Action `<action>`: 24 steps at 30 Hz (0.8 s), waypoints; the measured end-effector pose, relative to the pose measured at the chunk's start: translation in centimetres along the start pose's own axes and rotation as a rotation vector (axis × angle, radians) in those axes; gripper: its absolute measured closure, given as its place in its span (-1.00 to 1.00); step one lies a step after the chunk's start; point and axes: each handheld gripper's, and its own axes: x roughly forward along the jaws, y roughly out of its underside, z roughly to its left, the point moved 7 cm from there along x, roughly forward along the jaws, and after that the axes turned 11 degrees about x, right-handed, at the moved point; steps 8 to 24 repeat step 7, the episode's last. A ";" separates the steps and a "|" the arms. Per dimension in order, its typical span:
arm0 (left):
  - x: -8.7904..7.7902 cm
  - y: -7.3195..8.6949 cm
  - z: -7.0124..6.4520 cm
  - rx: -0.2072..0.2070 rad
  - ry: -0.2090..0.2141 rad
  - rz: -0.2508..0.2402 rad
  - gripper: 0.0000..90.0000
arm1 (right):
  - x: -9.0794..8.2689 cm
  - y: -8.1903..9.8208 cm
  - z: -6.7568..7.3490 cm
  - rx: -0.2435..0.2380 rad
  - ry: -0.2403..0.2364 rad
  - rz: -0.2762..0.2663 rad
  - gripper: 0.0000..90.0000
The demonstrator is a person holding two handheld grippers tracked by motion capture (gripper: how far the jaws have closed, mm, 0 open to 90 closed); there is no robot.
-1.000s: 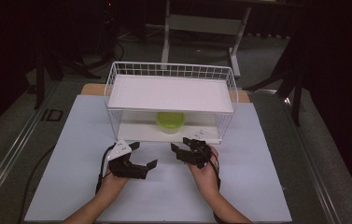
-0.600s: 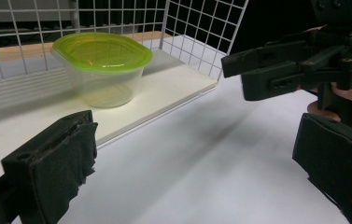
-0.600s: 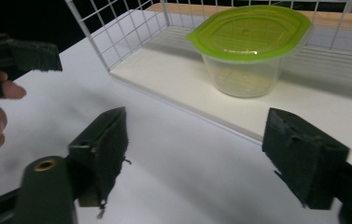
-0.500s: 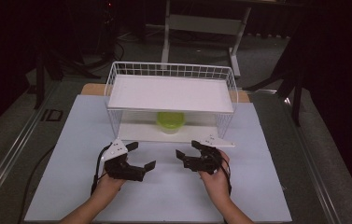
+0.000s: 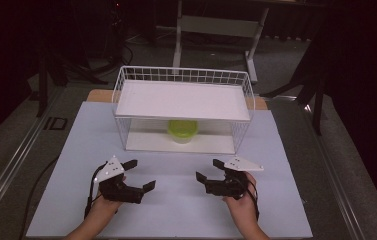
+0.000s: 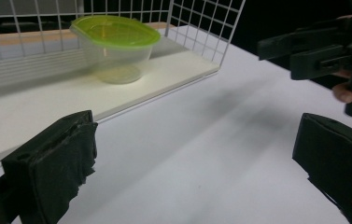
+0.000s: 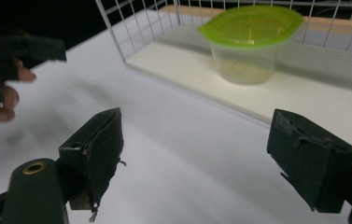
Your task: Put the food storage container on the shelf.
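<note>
A clear plastic container with a green lid stands on the lower board of a white wire rack. It appears again in the left gripper view and the right gripper view. On the white table in front of the rack, my left gripper is held open with nothing between its jaws. My right gripper is open too. Its jaws have just been opening, and nothing is between them. Both grippers point toward the rack, a short way from it.
The rack's upper white shelf covers the container from above, and the rack's front side is open. A white sheet covers the table out to its edges. Dark floor and stands lie beyond. Each gripper view shows the other gripper.
Both hands have drawn back from the rack toward the front edge and moved apart. The right gripper's jaws stand wider than before.
</note>
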 end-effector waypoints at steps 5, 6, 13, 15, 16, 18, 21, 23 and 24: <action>0.2 0.7 -0.3 -0.003 0.009 -0.001 -0.99 | -0.2 0.8 -0.4 -0.015 0.004 -0.001 -0.59; 0.3 0.7 -0.4 0.004 0.011 0.002 -0.99 | -0.2 0.9 -0.5 -0.016 0.010 0.000 -0.59; 0.3 0.7 -0.4 0.004 0.011 0.002 -0.99 | -0.2 0.9 -0.6 -0.016 0.010 -0.005 -0.59; 0.3 0.7 -0.4 0.004 0.011 0.002 -0.99 | -0.2 0.9 -0.6 -0.016 0.010 -0.005 -0.59; 0.3 0.7 -0.4 0.004 0.011 0.002 -0.99 | -0.2 0.9 -0.6 -0.016 0.010 -0.005 -0.59; 0.3 0.7 -0.4 0.004 0.011 0.002 -0.99 | -0.2 0.9 -0.6 -0.016 0.010 -0.005 -0.59; 0.3 0.7 -0.4 0.004 0.011 0.002 -0.99 | -0.2 0.9 -0.6 -0.016 0.010 -0.005 -0.59; 0.3 0.7 -0.4 0.004 0.011 0.002 -0.99 | -0.2 0.9 -0.6 -0.016 0.010 -0.005 -0.59; 0.3 0.7 -0.4 0.004 0.011 0.002 -0.99 | -0.2 0.9 -0.6 -0.016 0.010 -0.005 -0.59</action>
